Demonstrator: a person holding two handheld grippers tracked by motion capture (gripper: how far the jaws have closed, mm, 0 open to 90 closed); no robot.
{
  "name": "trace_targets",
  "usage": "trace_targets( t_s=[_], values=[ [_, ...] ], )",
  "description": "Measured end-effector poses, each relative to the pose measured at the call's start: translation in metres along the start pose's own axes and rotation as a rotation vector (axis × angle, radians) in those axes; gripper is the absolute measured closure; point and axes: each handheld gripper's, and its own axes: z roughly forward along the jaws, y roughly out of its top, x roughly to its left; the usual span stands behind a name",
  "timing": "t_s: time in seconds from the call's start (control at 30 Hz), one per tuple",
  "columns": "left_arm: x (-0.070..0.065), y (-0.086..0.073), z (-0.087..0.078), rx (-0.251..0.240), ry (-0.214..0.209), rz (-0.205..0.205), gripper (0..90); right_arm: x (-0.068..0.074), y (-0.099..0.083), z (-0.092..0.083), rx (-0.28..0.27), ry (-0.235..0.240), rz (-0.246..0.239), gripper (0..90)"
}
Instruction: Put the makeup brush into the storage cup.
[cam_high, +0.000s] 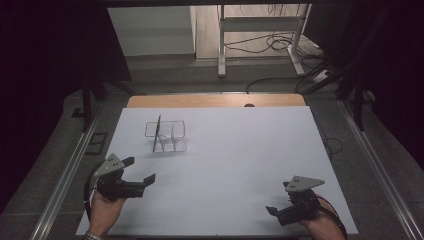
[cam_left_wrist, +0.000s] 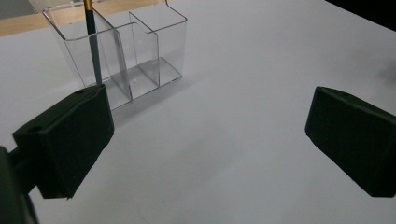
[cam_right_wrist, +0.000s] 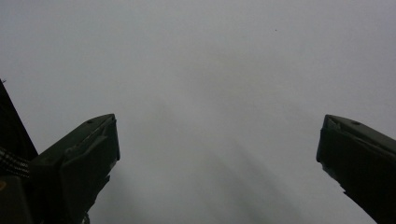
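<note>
A clear plastic organizer (cam_high: 170, 136) with several compartments stands on the white table (cam_high: 240, 165), left of centre. A thin dark pencil with a gold band (cam_high: 157, 131) leans upright in its left compartment. My left gripper (cam_high: 138, 170) is held near the front left, a short way before the organizer, open and holding nothing. From the left gripper view, the organizer (cam_left_wrist: 140, 60) and the pencil (cam_left_wrist: 93, 46) lie just beyond my left gripper (cam_left_wrist: 205, 144). My right gripper (cam_high: 280, 207) rests at the front right, open over bare table. In its own view, the right gripper (cam_right_wrist: 217, 168) has wide-apart jaws.
A strip of wooden tabletop (cam_high: 215, 100) shows past the white sheet's far edge. Metal rails (cam_high: 70, 170) run along both sides of the table. A white frame stand (cam_high: 260, 35) and cables (cam_high: 280, 42) lie on the floor behind.
</note>
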Motion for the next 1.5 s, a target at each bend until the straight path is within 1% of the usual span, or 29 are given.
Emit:
trace_targets(
  t_s=[0.47,0.67,0.87,1.03,1.5],
  values=[
    [-0.004,-0.009,-0.009,0.008,0.011,-0.004,1.5,0.000,0.000,-0.001,-0.005,-0.004,0.005,0.0],
    [-0.004,-0.012,-0.014,0.006,0.022,-0.011,1.3,-0.001,0.000,-0.001,-0.008,-0.006,0.004,0.0],
    [-0.005,-0.016,-0.021,0.002,0.033,-0.017,0.7,-0.001,0.000,-0.001,-0.019,-0.005,0.019,0.0],
    [-0.006,-0.019,-0.027,-0.002,0.044,-0.019,0.4,-0.001,0.000,-0.001,-0.019,-0.007,0.018,0.0],
    [-0.009,-0.027,-0.039,-0.007,0.056,-0.028,0.4,-0.001,0.000,-0.001,-0.016,-0.009,0.017,0.0]
  ],
)
